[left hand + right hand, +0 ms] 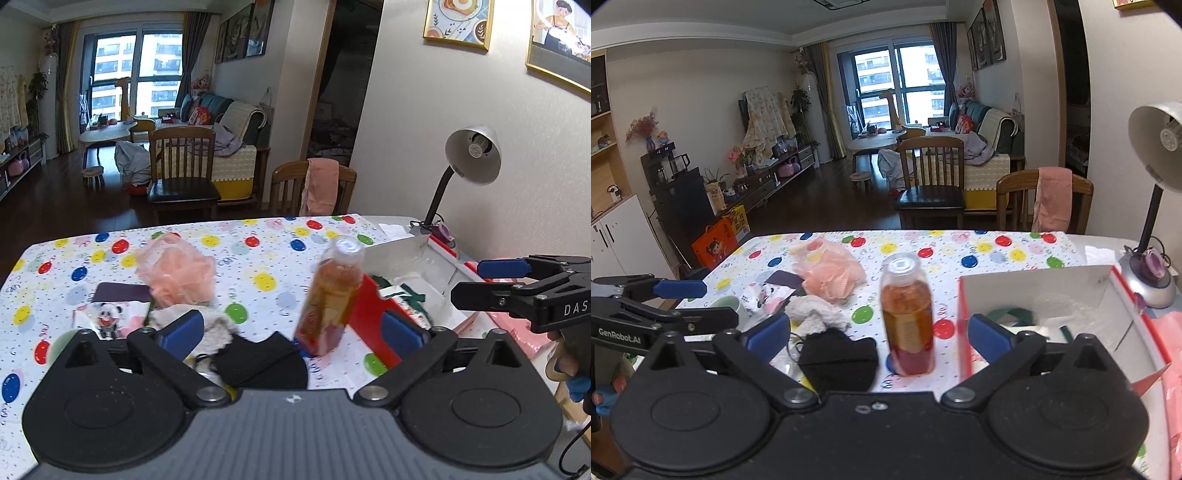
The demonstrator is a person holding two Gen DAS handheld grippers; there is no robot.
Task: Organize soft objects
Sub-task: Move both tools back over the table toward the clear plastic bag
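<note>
A pink mesh pouf [177, 273] [831, 275] lies on the balloon-print tablecloth [258, 254]. In front of it are a white fluffy piece [218, 328] [812, 312] and a black face mask [255, 356] [838, 360]. My left gripper [291, 330] is open above the table's near edge, and the mask and an orange bottle [328, 299] show between its blue pads. My right gripper [879, 332] is open too, held beside it on the right [484, 282]. Nothing is gripped. The left gripper [698, 304] shows at the left edge of the right wrist view.
A red-and-white open box [399, 254] [1034, 284] with green-trimmed items inside stands at the right. Behind it is a desk lamp [469, 155]. A panda-print packet [110, 317], a dark purple flat piece [122, 293] and a pale green mug [727, 306] sit at the left.
</note>
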